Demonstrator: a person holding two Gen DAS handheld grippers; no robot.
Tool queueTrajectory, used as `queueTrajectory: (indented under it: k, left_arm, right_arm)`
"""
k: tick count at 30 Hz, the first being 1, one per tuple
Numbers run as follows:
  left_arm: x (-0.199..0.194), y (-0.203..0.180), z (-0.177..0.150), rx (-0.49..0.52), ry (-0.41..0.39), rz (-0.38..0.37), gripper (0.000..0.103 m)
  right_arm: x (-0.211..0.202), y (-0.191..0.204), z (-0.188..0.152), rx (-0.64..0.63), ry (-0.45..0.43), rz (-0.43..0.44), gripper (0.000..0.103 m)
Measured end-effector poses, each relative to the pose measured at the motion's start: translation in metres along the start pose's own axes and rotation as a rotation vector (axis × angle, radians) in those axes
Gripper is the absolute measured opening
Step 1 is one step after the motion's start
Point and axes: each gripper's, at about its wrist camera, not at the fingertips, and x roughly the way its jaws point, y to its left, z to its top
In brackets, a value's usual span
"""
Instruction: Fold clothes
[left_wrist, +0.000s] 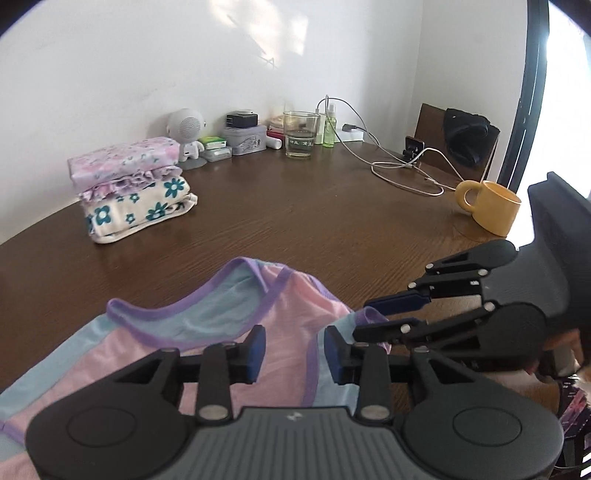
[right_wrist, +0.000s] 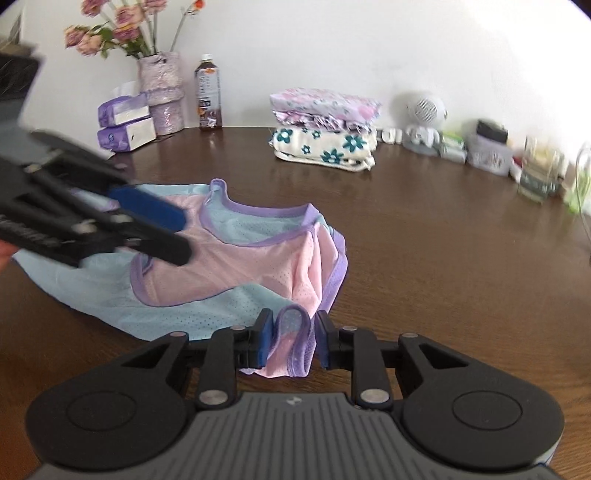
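**Strap between the pads, vest half gathered**

The pink-and-blue vest (right_wrist: 236, 258) lay rumpled near the desk's front edge. The right gripper (right_wrist: 291, 339) had a purple-trimmed strap between its pads, which stood a little spread and not squeezing it. The left gripper (left_wrist: 293, 350) hovered spread over the pink panel, holding nothing. A clean fold seemed to call for closing fully on the strap and keeping the hem flat. The brown wooden desk (left_wrist: 295, 221) bore a folded stack (left_wrist: 133, 188) toward its far left, a yellow mug (left_wrist: 491, 210) at its right edge, against a white wall.
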Motion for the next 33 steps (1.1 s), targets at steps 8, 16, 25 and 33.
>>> queueTrajectory:
  k: [8,16,25,33]
  left_arm:
    - [-0.021,-0.002,-0.041,0.049,0.039,0.006,0.029]
    - [-0.011,-0.011,-0.060,0.105,0.043,0.089,0.027]
    - [-0.041,0.017,-0.081,-0.036,-0.025,0.131,0.039]
    - [-0.080,0.052,-0.106,-0.145,-0.043,0.223,0.040]
  right_arm:
    - [-0.033,0.011,-0.001,0.033,-0.113,0.014,0.034]
    - [-0.014,0.054,-0.007,-0.130,-0.090,-0.050,0.034]
    - [0.002,0.044,-0.013,-0.068,-0.027,-0.074,0.036]
    - [-0.025,0.058,-0.004,0.016,-0.144,-0.049,0.036]
